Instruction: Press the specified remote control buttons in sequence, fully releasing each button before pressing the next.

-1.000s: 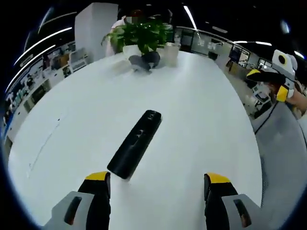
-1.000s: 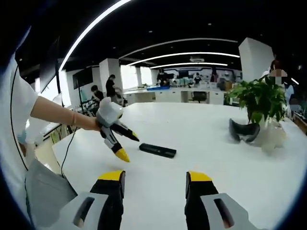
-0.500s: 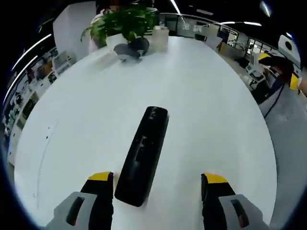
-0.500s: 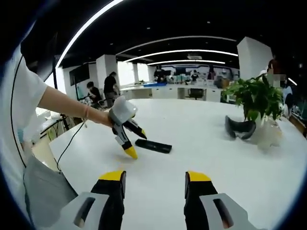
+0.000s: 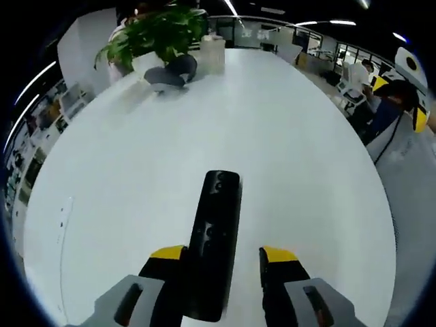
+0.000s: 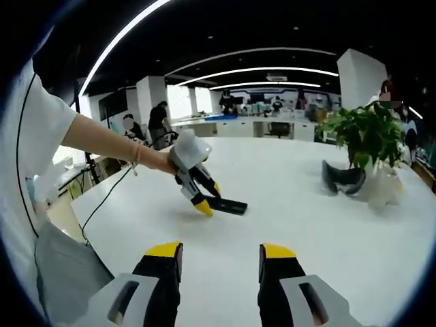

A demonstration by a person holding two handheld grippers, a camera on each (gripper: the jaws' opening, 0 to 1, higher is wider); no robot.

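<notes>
The left claw [image 5: 221, 254] is being held low over the white oval desk [image 5: 129, 170], its yellow-tipped jaws standing on either side of the near end of the long black plastic remote control [image 5: 214, 248]. The jaws are set just beside the remote's edges; whether they are actually touching it cannot be told. In the right gripper view the same left claw [image 6: 208, 199] is seen from the side, gripped by the person's hand [image 6: 160, 161], its yellow tips down at the left end of the remote control [image 6: 226, 204], which is lying flat on the desk [image 6: 300, 218].

The right claw [image 6: 221, 251] is being held clear of the desk surface, jaws spread apart with nothing between them. In the left gripper view it [image 5: 412, 95] is showing at the far right edge.

Farther out, a green leafy potted plant [image 5: 153, 34] is standing at the far end of the desk, with a dark grey curved headset-like object [image 5: 170, 70] lying just in front of it. In the right gripper view these are showing as the plant [image 6: 364, 136] and the dark object [image 6: 343, 178].
</notes>
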